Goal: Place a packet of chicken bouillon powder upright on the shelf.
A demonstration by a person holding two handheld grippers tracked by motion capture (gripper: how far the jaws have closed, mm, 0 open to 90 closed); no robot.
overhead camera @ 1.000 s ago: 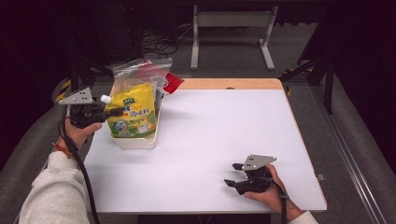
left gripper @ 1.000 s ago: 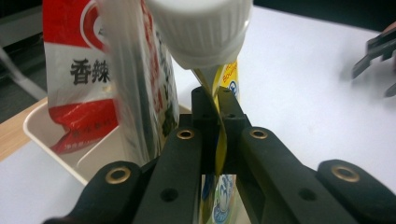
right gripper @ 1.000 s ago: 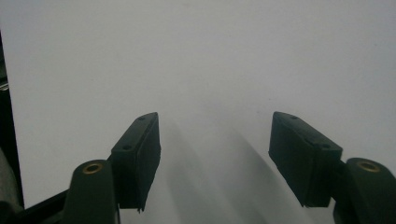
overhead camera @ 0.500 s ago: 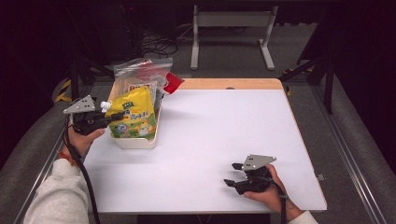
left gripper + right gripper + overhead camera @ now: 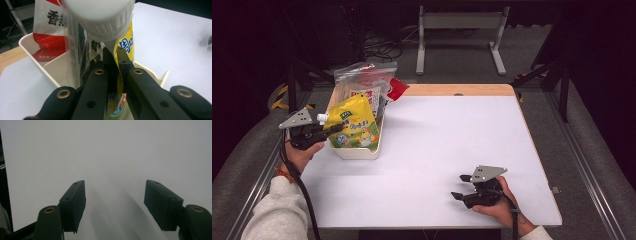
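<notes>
A yellow spout pouch [image 5: 354, 125] with a white screw cap [image 5: 322, 118] stands tilted in a white bin [image 5: 357, 152] at the table's left edge. My left gripper [image 5: 337, 129] is shut on the pouch's upper edge just below the cap. In the left gripper view its jaws [image 5: 115, 56] pinch the yellow film [image 5: 126, 45] under the big cap [image 5: 100, 15]. My right gripper [image 5: 460, 187] rests open on the white table at the front right. In the right gripper view its pads [image 5: 75, 202] stand wide apart with nothing between them.
Behind the pouch, the bin holds a clear zip bag [image 5: 362, 80] and a red-and-white packet [image 5: 50, 27]. A second red packet [image 5: 397, 89] lies by the bin's far corner. The white table top [image 5: 452, 130] has a wooden far edge [image 5: 462, 90].
My left hand has sunk a little with the pouch, bringing it lower into the bin. The right gripper has stayed still.
</notes>
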